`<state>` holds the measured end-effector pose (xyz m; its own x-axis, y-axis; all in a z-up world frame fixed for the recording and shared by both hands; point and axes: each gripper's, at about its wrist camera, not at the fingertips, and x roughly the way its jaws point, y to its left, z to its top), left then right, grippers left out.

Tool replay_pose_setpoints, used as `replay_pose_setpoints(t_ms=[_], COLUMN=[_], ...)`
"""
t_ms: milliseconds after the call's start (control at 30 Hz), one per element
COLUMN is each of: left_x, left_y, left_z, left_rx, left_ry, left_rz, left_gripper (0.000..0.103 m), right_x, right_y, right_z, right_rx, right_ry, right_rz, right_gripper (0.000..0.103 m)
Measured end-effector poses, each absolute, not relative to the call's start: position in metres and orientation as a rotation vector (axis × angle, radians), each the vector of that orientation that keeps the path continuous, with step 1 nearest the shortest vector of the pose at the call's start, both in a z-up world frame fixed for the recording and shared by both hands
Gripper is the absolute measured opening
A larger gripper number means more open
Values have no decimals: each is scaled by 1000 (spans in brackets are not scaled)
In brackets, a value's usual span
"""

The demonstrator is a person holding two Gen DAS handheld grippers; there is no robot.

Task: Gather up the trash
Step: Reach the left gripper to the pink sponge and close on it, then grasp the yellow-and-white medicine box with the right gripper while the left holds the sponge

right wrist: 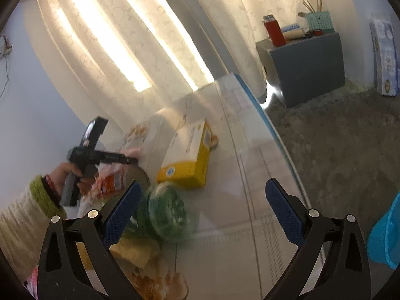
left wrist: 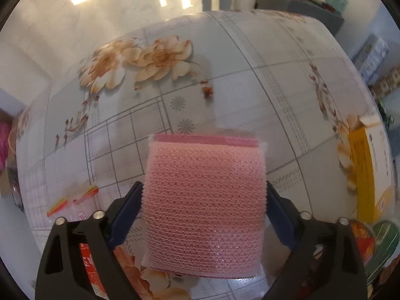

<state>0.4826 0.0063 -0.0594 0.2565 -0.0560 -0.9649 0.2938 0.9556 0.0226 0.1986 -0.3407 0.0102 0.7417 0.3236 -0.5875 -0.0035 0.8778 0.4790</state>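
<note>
Nearest in the left wrist view, the left claw [left wrist: 203, 210] straddles a pink mesh sponge [left wrist: 203, 200] in its clear wrapper. Both blue pads sit at the sponge's sides, at nine and three o'clock of it, and seem to touch its fuzzy edges; I judge this a grip just forming, though how firmly they press cannot be told. The sponge lies flat on the flowered worktop [left wrist: 250, 80].

Around it, other litter waits: a torn red-and-yellow wrapper [left wrist: 72, 198] at about eight o'clock of the sponge, a red packet [left wrist: 90, 267] under the claw's left arm, a green-and-red packet [left wrist: 375, 245] at four o'clock, and a yellow box [left wrist: 367, 172] at three o'clock near the worktop's edge.

In the right wrist view the right claw [right wrist: 203, 205] is released and empty, its pads wide apart, with a blurred green packet [right wrist: 165, 215] just inside its left pad. Beyond, at eleven o'clock, a hand [right wrist: 67, 175] in a cream sleeve holds the other gripper's handle.

So the collecting looks hardly advanced: several pieces are left. A blue tub [right wrist: 386, 235] at the right edge, beyond the worktop's rim, may be the bin.
</note>
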Motion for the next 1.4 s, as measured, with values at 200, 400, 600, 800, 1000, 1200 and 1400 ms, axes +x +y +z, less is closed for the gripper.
replay_pose_setpoints(t_ms=[200, 400, 600, 800, 1000, 1200, 1400], left_x=[483, 466, 439, 399, 360, 323, 284], left_y=[16, 34, 57, 84, 108, 125, 131], left_z=[-52, -11, 34, 66, 80, 88, 106], left_rx=[212, 165, 99, 5, -62, -105, -117], left_ry=[1248, 1135, 1016, 935, 912, 894, 854], left_rz=[-184, -172, -129, -130, -162, -168, -174], left_gripper=[79, 79, 79, 79, 79, 79, 79], right_x=[227, 289, 360, 382, 392, 390, 389], right_y=[-350, -346, -303, -273, -258, -249, -269], right_z=[24, 19, 3, -22, -40, -40, -29], right_rx=[532, 582, 367, 204, 135, 14, 12], right_ry=[765, 963, 1186, 1303, 1383, 1365, 1331], right_rz=[241, 347, 298, 228, 200, 134, 119], right_gripper=[95, 95, 95, 95, 95, 88, 75])
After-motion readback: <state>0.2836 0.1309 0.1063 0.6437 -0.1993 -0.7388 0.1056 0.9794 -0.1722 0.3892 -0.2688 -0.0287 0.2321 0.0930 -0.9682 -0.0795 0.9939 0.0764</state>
